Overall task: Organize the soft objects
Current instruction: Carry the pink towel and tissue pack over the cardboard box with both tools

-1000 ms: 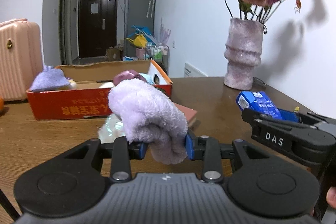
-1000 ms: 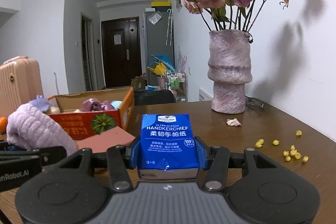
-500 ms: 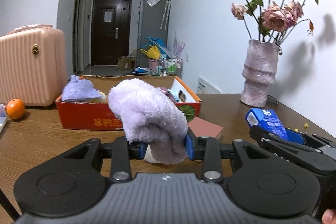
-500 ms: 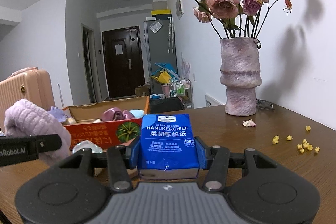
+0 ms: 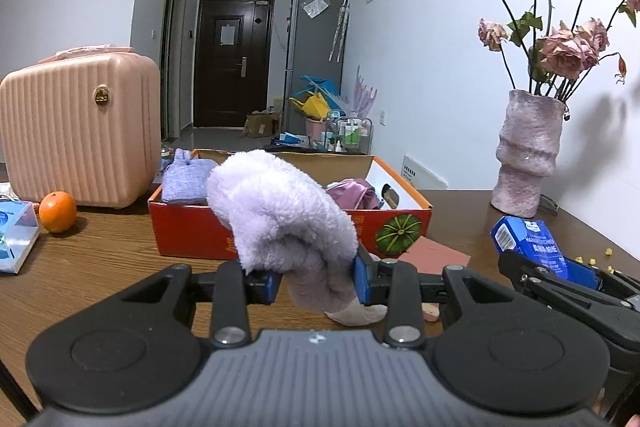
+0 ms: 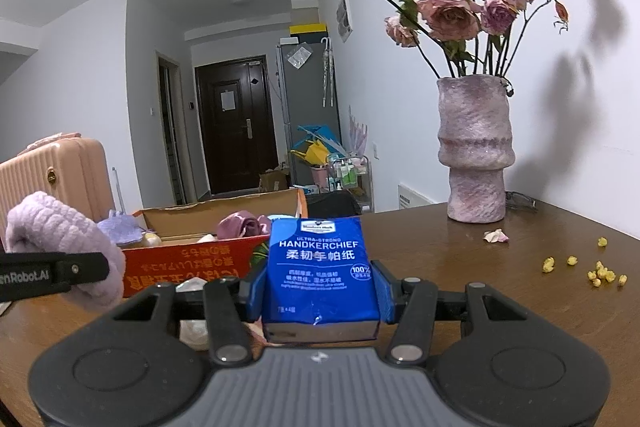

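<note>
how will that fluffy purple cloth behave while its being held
Probably floppy: the cloth bulges over the left tongs and its end droops below them. Likely light and compressible, since the pile looks plush. It seems unlikely to slip, being pinched firmly.

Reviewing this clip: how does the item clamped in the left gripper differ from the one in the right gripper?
The left gripper holds a fluffy lilac cloth, rounded and drooping below the fingers; the right gripper holds a blue handkerchief pack, a flat-sided printed block standing upright. The cloth is plain and bulges over the pads; the pack keeps its shape. Both are held off the wooden table, short of the orange box.
</note>
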`<state>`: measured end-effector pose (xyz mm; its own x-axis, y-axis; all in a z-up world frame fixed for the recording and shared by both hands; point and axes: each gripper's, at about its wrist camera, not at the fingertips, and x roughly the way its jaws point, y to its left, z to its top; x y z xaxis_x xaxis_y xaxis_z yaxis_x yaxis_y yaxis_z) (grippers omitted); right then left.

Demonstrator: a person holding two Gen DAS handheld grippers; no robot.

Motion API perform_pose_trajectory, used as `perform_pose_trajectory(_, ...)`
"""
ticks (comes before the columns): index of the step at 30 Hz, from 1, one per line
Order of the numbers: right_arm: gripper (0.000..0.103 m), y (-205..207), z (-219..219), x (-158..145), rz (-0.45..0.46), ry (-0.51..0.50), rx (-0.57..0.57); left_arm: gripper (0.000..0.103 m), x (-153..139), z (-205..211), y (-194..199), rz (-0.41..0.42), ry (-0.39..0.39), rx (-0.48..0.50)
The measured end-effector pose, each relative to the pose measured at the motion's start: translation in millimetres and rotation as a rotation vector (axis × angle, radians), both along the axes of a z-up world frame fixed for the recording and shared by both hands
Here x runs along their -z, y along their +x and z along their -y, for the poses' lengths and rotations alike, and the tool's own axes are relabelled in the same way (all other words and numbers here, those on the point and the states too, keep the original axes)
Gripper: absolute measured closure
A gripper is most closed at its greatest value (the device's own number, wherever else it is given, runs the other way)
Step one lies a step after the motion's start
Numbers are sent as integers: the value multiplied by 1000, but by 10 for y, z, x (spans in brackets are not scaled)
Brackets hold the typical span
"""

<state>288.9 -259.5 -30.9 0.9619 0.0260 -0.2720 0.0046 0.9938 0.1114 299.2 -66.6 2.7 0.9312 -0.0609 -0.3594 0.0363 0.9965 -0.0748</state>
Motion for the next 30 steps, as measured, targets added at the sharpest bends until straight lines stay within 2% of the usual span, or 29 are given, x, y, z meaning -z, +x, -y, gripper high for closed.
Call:
perform_pose_trajectory(14, 52, 247, -211, -21, 40, -28, -5, 68, -27, -108, 133, 19, 9, -26)
perform_pose_trajectory(30, 52, 784, -369, -21, 55, -41, -39, 68, -28, -236, 643, 29, 8, -64)
